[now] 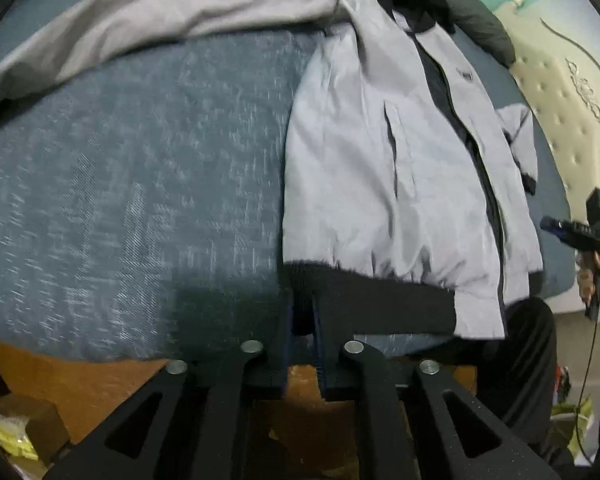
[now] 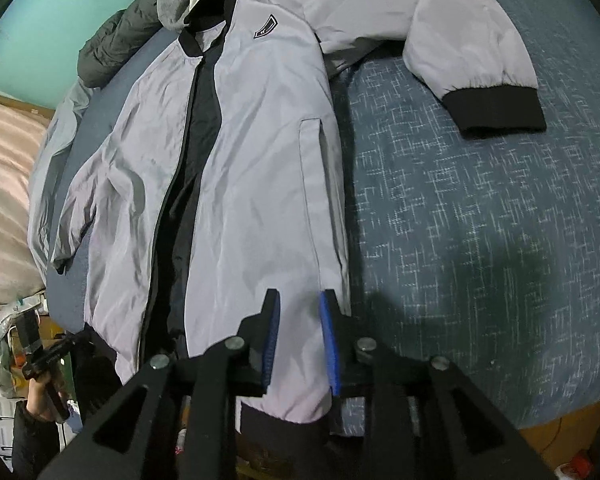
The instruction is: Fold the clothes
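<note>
Blue bedspread [image 2: 480,220]: jacket [image 2: 252,168] lengthwise, collar far; left gripper [image 1: 314,312] fingers clamp hem [image 1: 380,304], right gripper [image 2: 299,300] fingers apart.

A wide stretch of blue bedspread [image 2: 480,220] is lying bare beside the grey jacket [image 2: 252,160], leaving open room for a gripper there. The jacket's sleeve [image 2: 472,40] is stretching across the far side of that stretch. A pile of dark clothes [image 2: 116,40] is crowding the space beyond the collar, and a padded headboard [image 1: 560,112] is closing off that side.
</note>
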`<state>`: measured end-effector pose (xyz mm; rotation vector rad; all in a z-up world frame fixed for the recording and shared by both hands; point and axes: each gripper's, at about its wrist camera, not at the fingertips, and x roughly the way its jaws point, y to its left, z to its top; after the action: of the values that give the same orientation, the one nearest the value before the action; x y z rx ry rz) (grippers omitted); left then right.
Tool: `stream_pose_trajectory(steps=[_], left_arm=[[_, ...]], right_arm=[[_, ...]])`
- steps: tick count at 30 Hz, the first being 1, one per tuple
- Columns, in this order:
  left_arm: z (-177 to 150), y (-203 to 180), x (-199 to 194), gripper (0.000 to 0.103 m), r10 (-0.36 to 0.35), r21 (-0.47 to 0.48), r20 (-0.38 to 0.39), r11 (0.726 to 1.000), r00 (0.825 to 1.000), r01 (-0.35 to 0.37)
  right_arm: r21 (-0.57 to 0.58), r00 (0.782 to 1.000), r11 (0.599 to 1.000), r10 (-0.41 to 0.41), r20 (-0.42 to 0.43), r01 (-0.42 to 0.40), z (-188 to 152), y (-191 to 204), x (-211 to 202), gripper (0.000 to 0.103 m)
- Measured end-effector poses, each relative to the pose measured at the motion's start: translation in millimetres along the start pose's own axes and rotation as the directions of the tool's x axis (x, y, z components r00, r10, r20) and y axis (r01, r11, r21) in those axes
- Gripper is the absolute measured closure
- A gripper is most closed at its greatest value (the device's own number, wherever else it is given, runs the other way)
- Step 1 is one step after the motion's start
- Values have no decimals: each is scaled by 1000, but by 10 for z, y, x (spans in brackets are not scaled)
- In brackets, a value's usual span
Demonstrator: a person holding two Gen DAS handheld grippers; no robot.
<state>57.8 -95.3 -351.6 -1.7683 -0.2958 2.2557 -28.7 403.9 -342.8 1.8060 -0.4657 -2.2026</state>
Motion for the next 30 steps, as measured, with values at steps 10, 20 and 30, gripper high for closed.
stream_pose_trajectory(steps=[10, 20, 30], left_arm=[[571, -210, 220, 58, 33, 65, 54, 997, 998, -36], [822, -156, 703, 101, 60, 95, -23, 994, 998, -58], [693, 256, 201, 101, 46, 33, 70, 998, 997, -48]], right_arm=[[18, 1000, 1000, -5, 7, 5, 59, 4, 9, 81], [17, 1000, 1000, -2, -7, 2, 93, -6, 110, 81], [21, 1000, 1000, -3, -7, 3, 96, -82, 144, 81]])
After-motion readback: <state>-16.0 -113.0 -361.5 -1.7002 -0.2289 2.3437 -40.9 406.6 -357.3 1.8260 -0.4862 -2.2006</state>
